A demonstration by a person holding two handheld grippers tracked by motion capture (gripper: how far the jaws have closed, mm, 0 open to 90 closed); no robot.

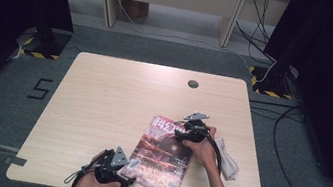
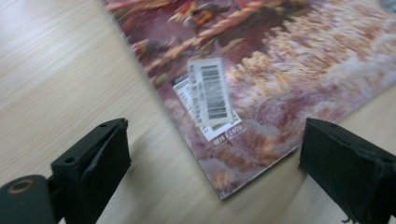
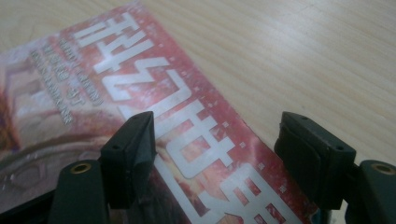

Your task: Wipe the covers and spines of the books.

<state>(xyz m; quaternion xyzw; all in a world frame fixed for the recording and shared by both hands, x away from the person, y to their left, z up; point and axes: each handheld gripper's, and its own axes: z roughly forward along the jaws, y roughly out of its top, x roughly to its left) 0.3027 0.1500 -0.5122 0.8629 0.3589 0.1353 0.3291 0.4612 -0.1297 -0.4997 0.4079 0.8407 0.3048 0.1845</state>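
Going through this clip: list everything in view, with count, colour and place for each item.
magazine: 1, red and pink cover with white title, flat on the near right part of the table, a barcode label near its near corner
cloth: 1, white, crumpled, on the table right of the magazine
table: 1, light wood, centre, with a grey round cap near the far edge
cables: several, black and white, on the grey floor at right and behind the table
left gripper: 1, black, jaws open astride the magazine's near corner
right gripper: 1, black, jaws open over the magazine's title end
hands: 2, one holding each gripper, entering from the near edge
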